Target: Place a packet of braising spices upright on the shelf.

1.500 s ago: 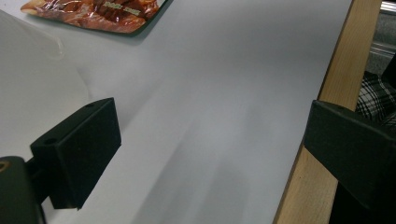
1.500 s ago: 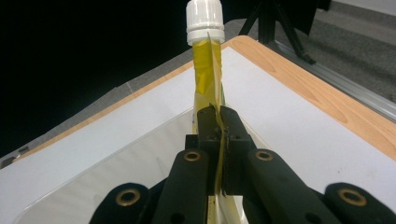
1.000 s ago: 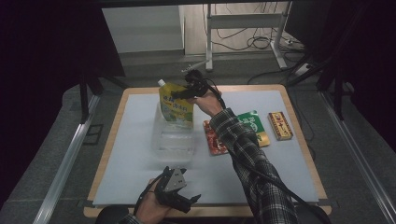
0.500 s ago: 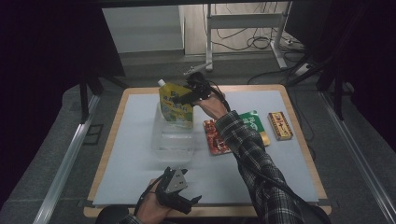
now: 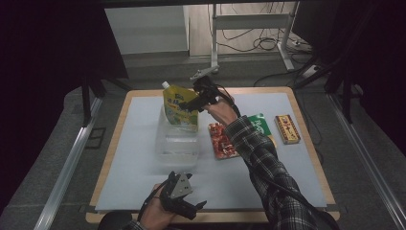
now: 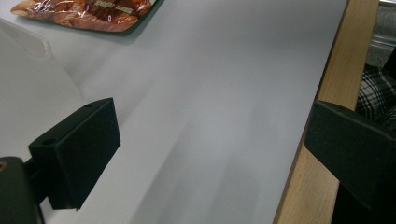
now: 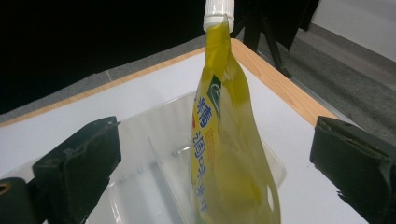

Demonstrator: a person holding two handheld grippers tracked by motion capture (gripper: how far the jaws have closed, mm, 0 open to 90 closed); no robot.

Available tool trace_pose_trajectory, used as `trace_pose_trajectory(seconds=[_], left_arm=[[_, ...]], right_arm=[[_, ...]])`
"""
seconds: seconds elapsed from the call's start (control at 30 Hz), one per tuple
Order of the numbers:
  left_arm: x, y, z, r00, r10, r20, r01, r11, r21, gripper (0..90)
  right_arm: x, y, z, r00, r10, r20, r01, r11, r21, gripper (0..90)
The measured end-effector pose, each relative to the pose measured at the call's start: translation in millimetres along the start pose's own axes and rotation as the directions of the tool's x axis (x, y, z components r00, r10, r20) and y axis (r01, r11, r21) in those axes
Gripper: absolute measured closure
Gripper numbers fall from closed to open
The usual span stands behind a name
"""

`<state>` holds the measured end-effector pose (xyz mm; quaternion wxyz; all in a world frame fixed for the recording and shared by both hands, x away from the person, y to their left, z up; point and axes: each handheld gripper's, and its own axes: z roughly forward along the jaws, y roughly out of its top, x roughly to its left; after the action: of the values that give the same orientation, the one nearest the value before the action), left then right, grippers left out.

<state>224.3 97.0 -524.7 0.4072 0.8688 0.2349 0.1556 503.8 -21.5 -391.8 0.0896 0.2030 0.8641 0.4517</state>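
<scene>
The pouch (image 5: 179, 106) stands in the container (image 5: 177, 143), snack packets (image 5: 222, 141) to its right.

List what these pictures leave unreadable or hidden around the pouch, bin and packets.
- Pouch: its bottom is cut off by the lower edge of the right gripper view, so where it rests in the bin is unclear.
- Pouch print: too small in the high view.
- Green packet: partly hidden by the sleeve in the high view.
- Red packet: cut off by the top edge of the left gripper view.
- Box: label too small to read.
</scene>
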Motion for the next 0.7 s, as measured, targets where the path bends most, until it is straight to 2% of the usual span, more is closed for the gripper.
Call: trace_pose_trajectory(seconds=[0.2, 0.43, 0.7], left_arm=[[-0.4, -0.2, 0.6, 1.0, 0.006, -0.005, -0.006, 1.0, 0.003, 3.6], [-1.0, -0.1, 1.2, 1.0, 0.009, -0.001, -0.009, 0.9999, 0.005, 3.6], [-1.0, -0.2, 1.3, 1.0, 0.009, 0.001, -0.009, 0.9999, 0.004, 3.6]], right_arm=[[3.3, -5.0, -6.2, 0.9995, -0.03, 0.013, 0.03, 0.999, 0.014, 0.4], [6.4, -13.1, -11.2, 0.9988, -0.043, 0.023, 0.043, 0.999, 0.032, 0.3], [9.6, -24.0, -18.5, 0.9991, -0.039, 0.015, 0.038, 0.998, 0.041, 0.0]])
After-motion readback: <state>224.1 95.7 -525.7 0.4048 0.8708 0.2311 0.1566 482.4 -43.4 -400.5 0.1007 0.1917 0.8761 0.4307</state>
